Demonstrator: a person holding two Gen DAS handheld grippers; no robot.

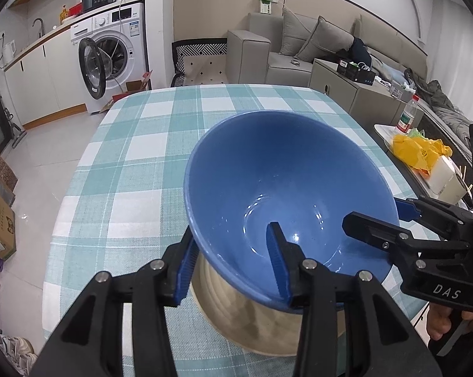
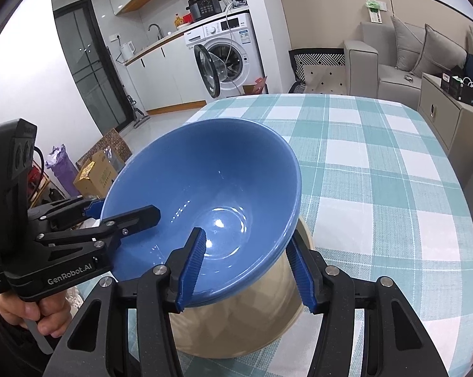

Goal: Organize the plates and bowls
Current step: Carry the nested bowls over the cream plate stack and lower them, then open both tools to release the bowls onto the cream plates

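The blue bowl (image 1: 286, 185) sits tilted on a beige bowl (image 1: 252, 311), which stands on the checked tablecloth (image 1: 136, 144). Both look like glazed ceramic: stiff, fairly heavy, slick and liable to chip. The left gripper (image 1: 233, 267) straddles the blue bowl's near rim, 1 finger inside and 1 outside, seemingly pinching the wall. The right gripper (image 2: 245, 267) brackets the rim on the opposite side likewise. The rim wall seems the sensible hold; 2 grips should steady the glossy surface.
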